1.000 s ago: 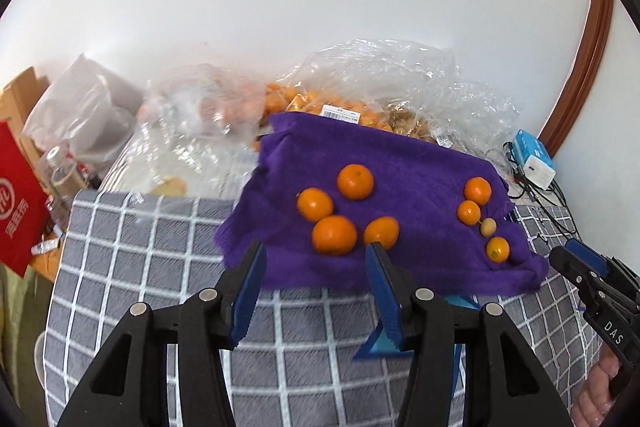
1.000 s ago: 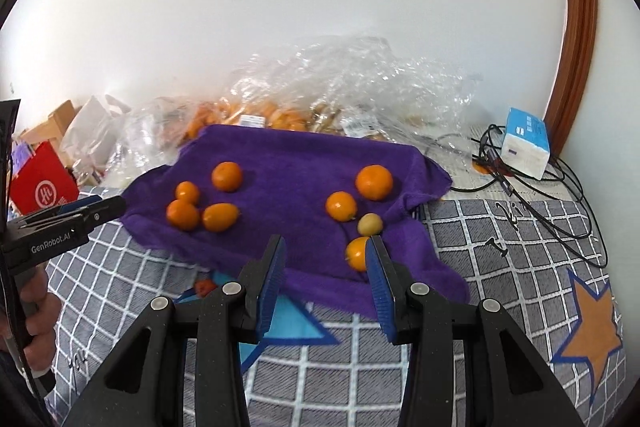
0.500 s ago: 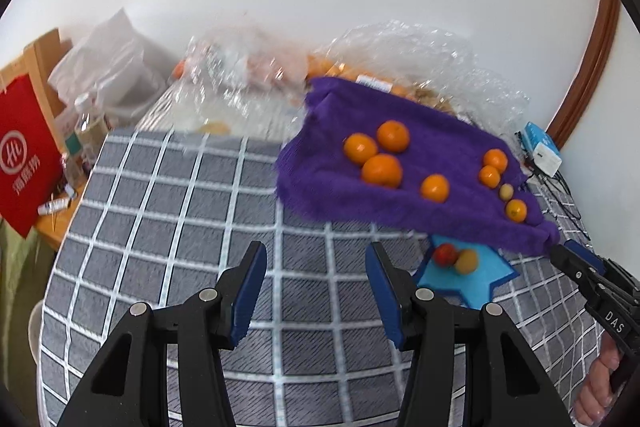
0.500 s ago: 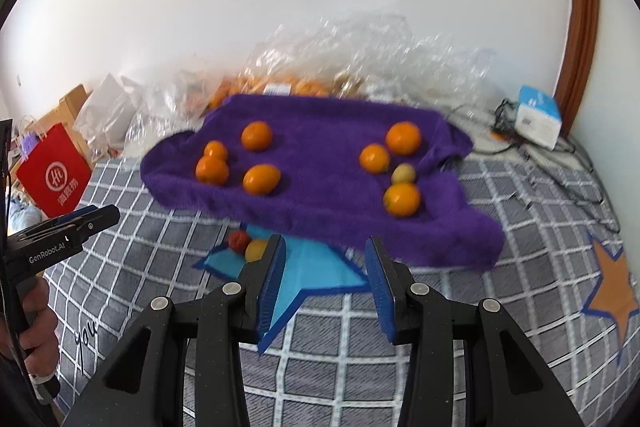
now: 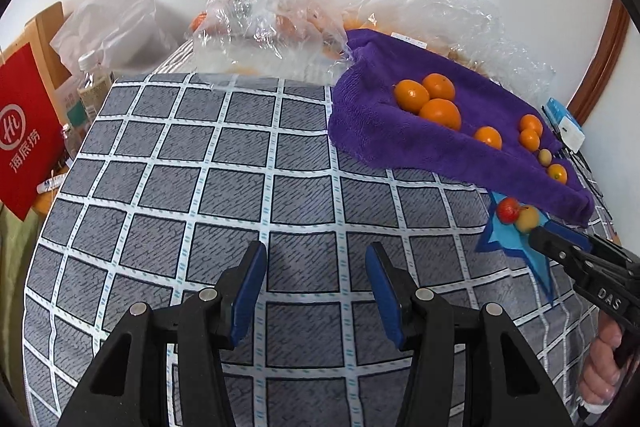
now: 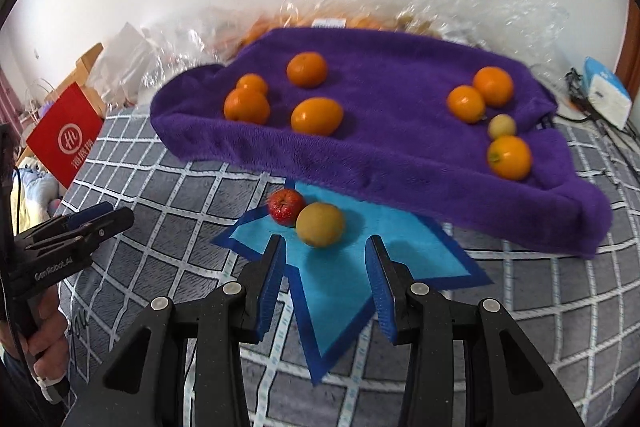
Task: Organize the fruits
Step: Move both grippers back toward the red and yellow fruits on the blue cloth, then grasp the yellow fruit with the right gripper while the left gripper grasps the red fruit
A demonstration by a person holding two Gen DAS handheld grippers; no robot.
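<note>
While two groups of oranges already sit sorted on the plush purple towel [image 6: 380, 115], four to its left [image 6: 280, 99] and three with a small yellowish fruit to its right [image 6: 492, 115], a small red apple-like fruit [image 6: 285, 207] and a round yellow fruit [image 6: 320, 224] lie touching each other off the towel, on the blue star-shaped patch [image 6: 360, 267] of the grey checked cover [image 5: 200, 187]. Those two look like the job left.

Right gripper [image 6: 325, 263] hangs just short of the yellow fruit, jaws parted, nothing between them. Left gripper [image 5: 316, 287] is likewise parted and empty, over bare checked cover, well apart from any fruit.

Room is generous on the left. The towel's front edge overhangs close behind the pair, so that's the tight side.
</note>
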